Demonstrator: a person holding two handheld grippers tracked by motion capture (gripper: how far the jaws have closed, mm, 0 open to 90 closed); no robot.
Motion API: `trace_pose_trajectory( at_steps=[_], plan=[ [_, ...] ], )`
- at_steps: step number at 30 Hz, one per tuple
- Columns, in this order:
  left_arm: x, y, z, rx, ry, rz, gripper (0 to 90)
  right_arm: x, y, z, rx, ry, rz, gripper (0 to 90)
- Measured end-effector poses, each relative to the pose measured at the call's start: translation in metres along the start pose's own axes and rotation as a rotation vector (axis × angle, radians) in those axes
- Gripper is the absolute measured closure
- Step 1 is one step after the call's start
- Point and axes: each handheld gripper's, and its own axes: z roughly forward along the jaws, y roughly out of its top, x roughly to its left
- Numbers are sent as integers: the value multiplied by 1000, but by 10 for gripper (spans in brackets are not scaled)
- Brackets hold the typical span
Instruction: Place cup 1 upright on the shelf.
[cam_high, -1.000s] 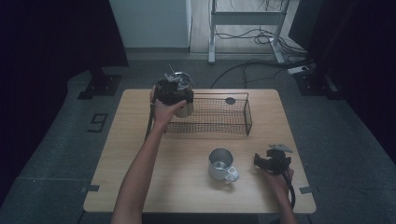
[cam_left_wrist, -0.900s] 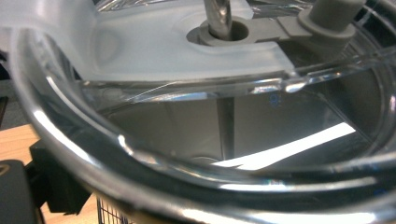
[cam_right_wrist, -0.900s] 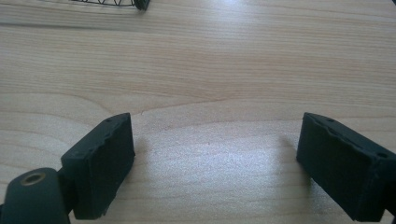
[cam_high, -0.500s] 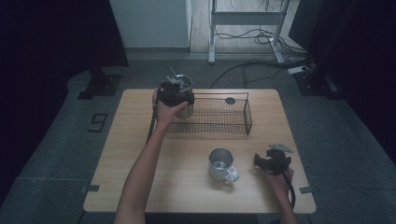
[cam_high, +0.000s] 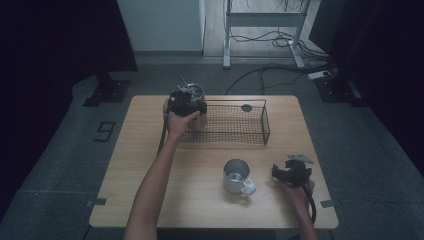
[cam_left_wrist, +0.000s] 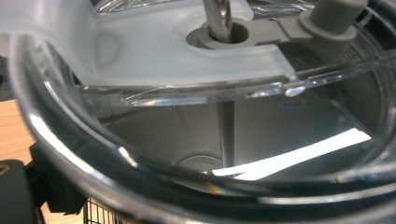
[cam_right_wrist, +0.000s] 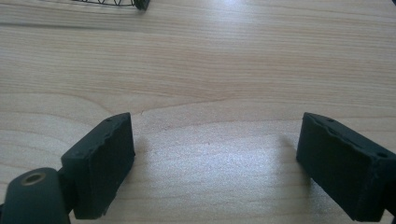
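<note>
Kid: Down a bit went the left gripper (cam_high: 187, 102) since a second ago. It's clamped on the shiny metal cup with a clear lid and straw (cam_left_wrist: 224, 140).

Friend: Where's the cup now?

Kid: At the left end of the black wire basket (cam_high: 250, 135), nearly in. I think it gets let go soon.

Friend: And the right gripper (cam_right_wrist: 215, 163)?

Kid: Jaws apart, nothing inside, resting near the little silver mug (cam_high: 237, 176).
</note>
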Motion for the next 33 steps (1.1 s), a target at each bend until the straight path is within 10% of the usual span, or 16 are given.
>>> trace_pose_trajectory(
  at_steps=[33],
  plan=[
    [1, -28, 26, 75, 28, 2, 42, 0, 0, 0, -1, -2, 0, 119]
  ],
)
